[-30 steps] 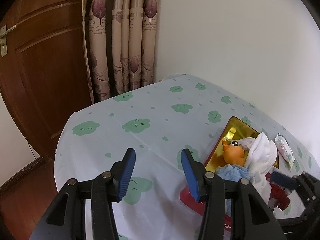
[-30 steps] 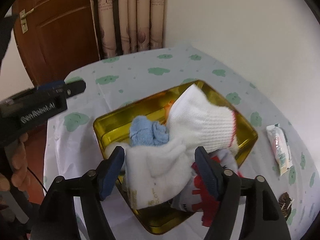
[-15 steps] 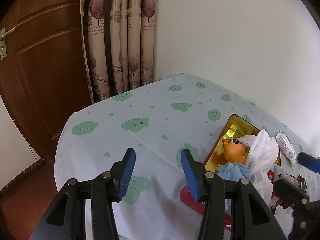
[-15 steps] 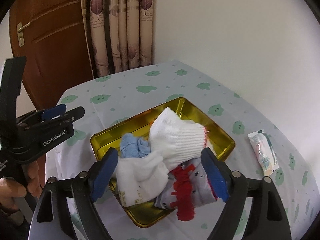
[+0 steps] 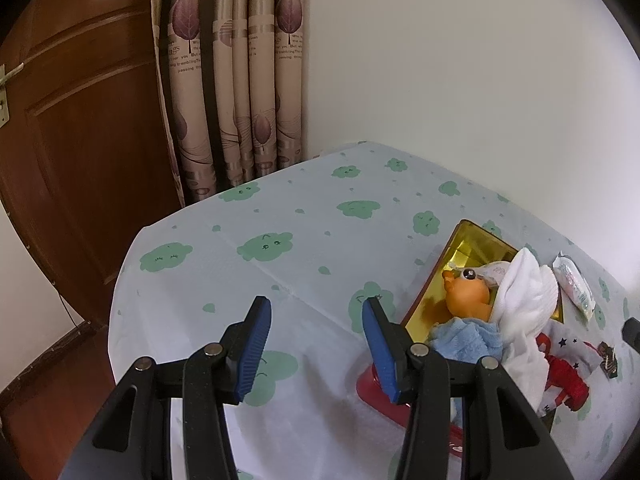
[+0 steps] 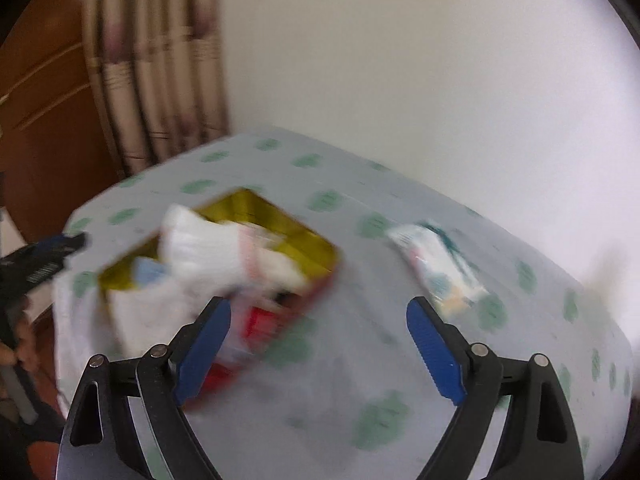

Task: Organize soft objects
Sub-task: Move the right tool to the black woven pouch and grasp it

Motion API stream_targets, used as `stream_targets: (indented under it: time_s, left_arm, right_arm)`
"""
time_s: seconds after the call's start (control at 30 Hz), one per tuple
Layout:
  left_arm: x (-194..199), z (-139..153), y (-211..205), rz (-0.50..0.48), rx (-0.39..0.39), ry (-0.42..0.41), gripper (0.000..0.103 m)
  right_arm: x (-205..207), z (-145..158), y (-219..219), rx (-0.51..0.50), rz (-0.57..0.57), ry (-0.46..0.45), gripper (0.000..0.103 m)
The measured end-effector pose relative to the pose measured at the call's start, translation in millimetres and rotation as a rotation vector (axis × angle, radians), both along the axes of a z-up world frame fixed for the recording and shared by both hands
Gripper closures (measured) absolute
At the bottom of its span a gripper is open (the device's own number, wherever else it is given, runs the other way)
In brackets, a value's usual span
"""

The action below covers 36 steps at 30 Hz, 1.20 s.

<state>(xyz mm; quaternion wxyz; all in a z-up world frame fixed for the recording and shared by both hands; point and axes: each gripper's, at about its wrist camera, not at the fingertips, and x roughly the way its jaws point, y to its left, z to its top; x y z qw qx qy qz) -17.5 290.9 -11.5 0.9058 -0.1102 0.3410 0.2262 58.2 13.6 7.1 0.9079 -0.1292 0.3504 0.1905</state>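
A gold tin (image 5: 472, 246) (image 6: 308, 236) with a red outside holds a heap of soft things: an orange toy duck (image 5: 470, 298), a blue cloth (image 5: 466, 340) (image 6: 148, 272), white socks (image 5: 528, 292) (image 6: 208, 244) and a red-and-white patterned sock (image 5: 564, 372) draped over the rim. My left gripper (image 5: 316, 348) hovers open over bare tablecloth left of the tin, nothing between its fingers. My right gripper (image 6: 320, 352) stands over the cloth to the right of the tin, its jaws still opening and empty. The right wrist view is blurred by motion.
The table wears a white cloth (image 5: 280, 208) with green cloud prints and stands against a white wall. A small wipes packet (image 5: 574, 280) (image 6: 440, 264) lies right of the tin. A wooden door (image 5: 80, 160) and curtains (image 5: 240, 80) are behind; a hand (image 6: 16, 344) holds the left gripper.
My right gripper let go of the white sock in the tin, opened wider and swung right and back, out over bare cloth. The left gripper stayed still.
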Motion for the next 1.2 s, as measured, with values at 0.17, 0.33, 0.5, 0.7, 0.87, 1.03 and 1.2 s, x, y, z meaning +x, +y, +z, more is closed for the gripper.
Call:
stream_targets:
  time_s: [0.17,0.33,0.5,0.7,0.87,1.03,1.2]
  left_arm:
    - [0.1,-0.5,-1.5,-0.001,0.011,0.006,0.054]
    - [1.7,-2.0,-3.8,-0.001,0.032,0.019,0.054]
    - [2.7,-3.2,-6.0,0.002,0.066,0.022,0.054]
    - [4.6,-4.5,-7.4,0.008,0.082,0.03,0.054]
    - [6.1,-3.5,-9.5,0.014,0.087,0.04,0.054]
    - [6.2,8.6,-28.8,-0.022,0.131,0.036,0.054]
    - [15.7,30.1,-63.9,-0.117,0.14,0.016,0.054]
  right_arm:
    - [19.8,-26.6,-67.0,-0.04,-0.15,0.053,0.015]
    - [35.0,-60.4,-116.8,-0.052,-0.254,0.121,0.015]
    - [44.5,-85.0,-137.0,-0.047,-0.287,0.154,0.015]
    - [61.0,-103.2,-143.6,-0.05,-0.325,0.15,0.015]
    - [68.2,-107.0,-144.7,-0.016,-0.329,0.152,0.038]
    - [73.1,-106.6,-150.1,0.049,-0.325,0.157,0.057]
    - [71.8,-104.7,-157.1,0.067,-0.318,0.145,0.075]
